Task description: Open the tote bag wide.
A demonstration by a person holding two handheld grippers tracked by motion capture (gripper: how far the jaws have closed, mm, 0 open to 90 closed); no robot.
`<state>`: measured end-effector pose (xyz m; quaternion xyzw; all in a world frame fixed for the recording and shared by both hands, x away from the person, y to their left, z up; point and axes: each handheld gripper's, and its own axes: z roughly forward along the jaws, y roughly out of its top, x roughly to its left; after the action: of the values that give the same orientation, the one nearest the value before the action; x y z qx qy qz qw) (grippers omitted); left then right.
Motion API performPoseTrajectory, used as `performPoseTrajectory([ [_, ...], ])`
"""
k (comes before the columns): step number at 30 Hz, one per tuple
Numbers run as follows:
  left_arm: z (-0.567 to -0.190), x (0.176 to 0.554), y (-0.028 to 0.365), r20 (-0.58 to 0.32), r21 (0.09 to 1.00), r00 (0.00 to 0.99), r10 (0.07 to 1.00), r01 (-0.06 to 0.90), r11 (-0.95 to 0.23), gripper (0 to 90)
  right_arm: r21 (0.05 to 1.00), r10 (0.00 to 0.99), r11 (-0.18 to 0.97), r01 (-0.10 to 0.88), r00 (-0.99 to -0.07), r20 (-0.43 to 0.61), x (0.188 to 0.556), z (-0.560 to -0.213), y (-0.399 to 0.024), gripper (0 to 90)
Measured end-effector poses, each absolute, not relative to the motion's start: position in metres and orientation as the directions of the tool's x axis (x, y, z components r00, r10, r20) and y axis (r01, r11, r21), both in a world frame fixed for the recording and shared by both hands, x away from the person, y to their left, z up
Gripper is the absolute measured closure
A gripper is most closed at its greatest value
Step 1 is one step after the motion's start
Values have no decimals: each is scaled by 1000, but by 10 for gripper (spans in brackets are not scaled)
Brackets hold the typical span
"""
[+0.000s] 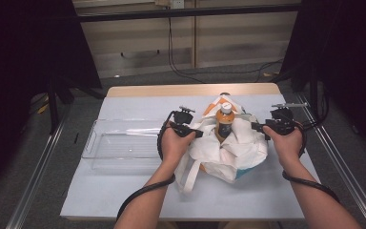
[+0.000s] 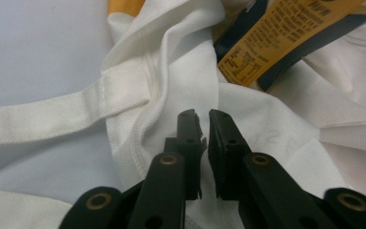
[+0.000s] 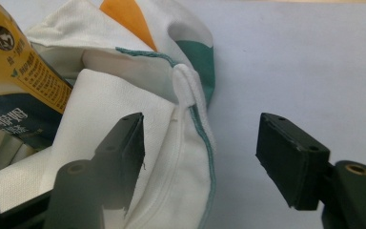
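A clear tray (image 1: 119,143) lies left on the worktop (image 1: 124,195); the left gripper (image 2: 204,117), jaws together, touches the white bag (image 1: 228,152). The bottle (image 1: 224,121) stands inside, its base hidden; the right gripper (image 3: 200,138) gapes around the bag's rim.

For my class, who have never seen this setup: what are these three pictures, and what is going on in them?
A person sits at a table holding a hand-worked claw in each hand. One picture looks down from above; the other two come from cameras riding on each claw.

On the table lie a clear plastic tray and a white cloth bag with a bottle standing in it.

The left claw is shut, right at the bag's cloth; whether it pinches it is unclear. The right claw is open, its jaws either side of the bag's rim.
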<state>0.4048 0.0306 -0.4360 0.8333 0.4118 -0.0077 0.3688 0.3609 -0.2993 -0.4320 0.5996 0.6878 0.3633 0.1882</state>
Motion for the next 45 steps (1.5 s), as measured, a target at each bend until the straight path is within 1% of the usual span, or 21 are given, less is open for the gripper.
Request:
performPoseTrajectory([
  [2, -436, 405, 30, -313, 605, 661, 682, 692, -394, 874, 726, 966, 31, 687, -208, 156, 360, -429, -301, 294],
  [4, -435, 405, 29, -316, 604, 658, 684, 695, -390, 882, 731, 966, 64, 679, -225, 124, 358, -425, -301, 277],
  [6, -434, 404, 28, -321, 608, 651, 687, 698, -377, 883, 735, 969, 82, 673, -228, 100, 357, -422, -300, 277],
  [8, -433, 405, 30, -317, 609, 659, 682, 693, -387, 883, 733, 965, 102, 673, -246, 92, 356, -420, -300, 285],
  [12, -433, 404, 29, -314, 611, 661, 681, 690, -388, 884, 732, 964, 103, 674, -250, 95, 354, -416, -300, 285],
  [17, -433, 404, 30, -328, 615, 653, 683, 696, -370, 885, 738, 960, 119, 664, -268, 86, 350, -412, -300, 298],
  [20, -432, 404, 30, -322, 616, 659, 680, 691, -378, 885, 745, 952, 126, 655, -291, 95, 349, -410, -299, 344],
  [23, -431, 404, 30, -326, 619, 654, 682, 693, -369, 885, 733, 951, 118, 670, -289, 111, 349, -411, -298, 380],
  [25, -431, 404, 30, -327, 620, 654, 682, 693, -368, 885, 730, 943, 128, 671, -310, 120, 349, -413, -297, 418],
  [27, -432, 404, 29, -329, 619, 653, 682, 694, -367, 885, 734, 937, 152, 662, -332, 105, 348, -415, -294, 453],
  [28, -432, 404, 30, -331, 618, 653, 681, 695, -366, 885, 738, 937, 161, 656, -337, 95, 347, -416, -293, 487],
  [29, -432, 404, 29, -331, 620, 652, 682, 695, -363, 885, 739, 933, 175, 651, -350, 88, 346, -417, -291, 540],
  [31, -433, 404, 30, -336, 618, 653, 679, 696, -364, 885, 737, 923, 197, 646, -376, 83, 346, -418, -288, 589],
  [33, -433, 404, 30, -340, 618, 649, 681, 700, -358, 885, 736, 915, 181, 652, -386, 117, 346, -420, -288, 651],
  [36, -433, 404, 30, -334, 616, 653, 680, 697, -367, 885, 737, 902, 191, 648, -412, 129, 346, -421, -288, 699],
  [40, -435, 405, 30, -331, 611, 648, 686, 701, -368, 887, 730, 887, 227, 645, -446, 118, 345, -425, -286, 759],
  [42, -436, 405, 31, -331, 607, 647, 687, 703, -369, 889, 723, 881, 240, 647, -459, 118, 344, -429, -285, 811],
  [44, -438, 405, 31, -345, 610, 634, 692, 712, -348, 890, 715, 875, 234, 659, -463, 140, 344, -434, -286, 844],
  [45, -439, 405, 33, -338, 606, 641, 689, 709, -361, 891, 711, 875, 230, 665, -460, 148, 344, -437, -287, 858],
])
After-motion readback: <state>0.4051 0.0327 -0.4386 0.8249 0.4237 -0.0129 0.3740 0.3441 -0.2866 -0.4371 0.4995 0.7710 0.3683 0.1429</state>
